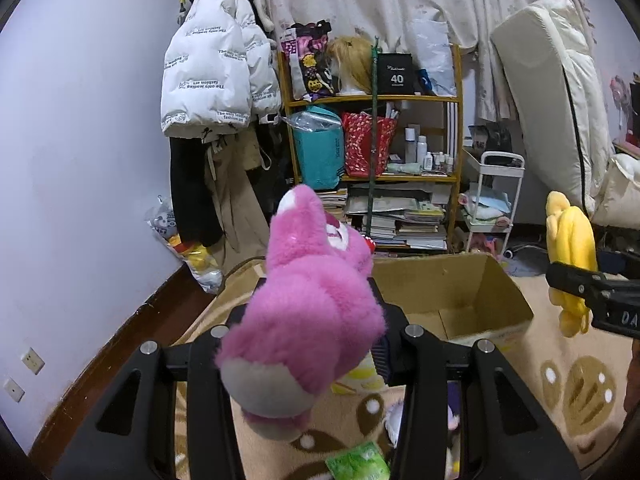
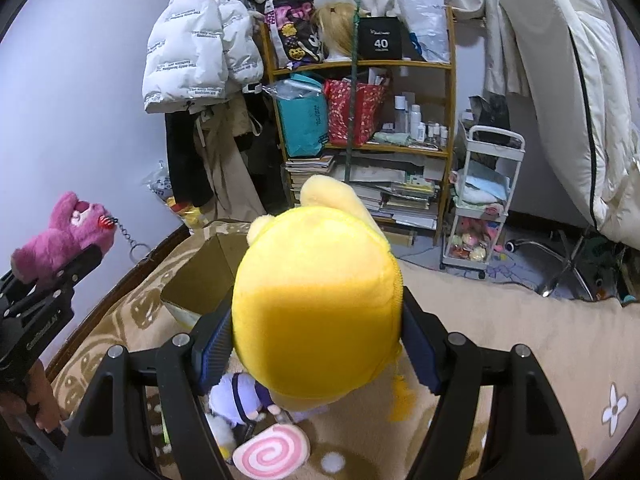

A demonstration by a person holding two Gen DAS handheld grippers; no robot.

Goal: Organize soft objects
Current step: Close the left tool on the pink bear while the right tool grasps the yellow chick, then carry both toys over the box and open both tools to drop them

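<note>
My left gripper (image 1: 316, 312) is shut on a pink plush bear (image 1: 308, 300), held up above the carpet left of an open cardboard box (image 1: 460, 292). The bear also shows in the right wrist view (image 2: 64, 232), with a key chain hanging from it. My right gripper (image 2: 316, 332) is shut on a yellow plush toy (image 2: 316, 312), held above the carpet to the right of the box (image 2: 200, 276). The yellow toy shows at the right in the left wrist view (image 1: 570, 248).
On the beige carpet (image 2: 520, 320) below lie a pink swirl plush (image 2: 272, 456), a small white-and-purple doll (image 2: 236, 400) and a green packet (image 1: 356, 464). A cluttered shelf (image 1: 372, 100), a white cart (image 1: 496, 200), hanging coats and a leaning mattress stand behind.
</note>
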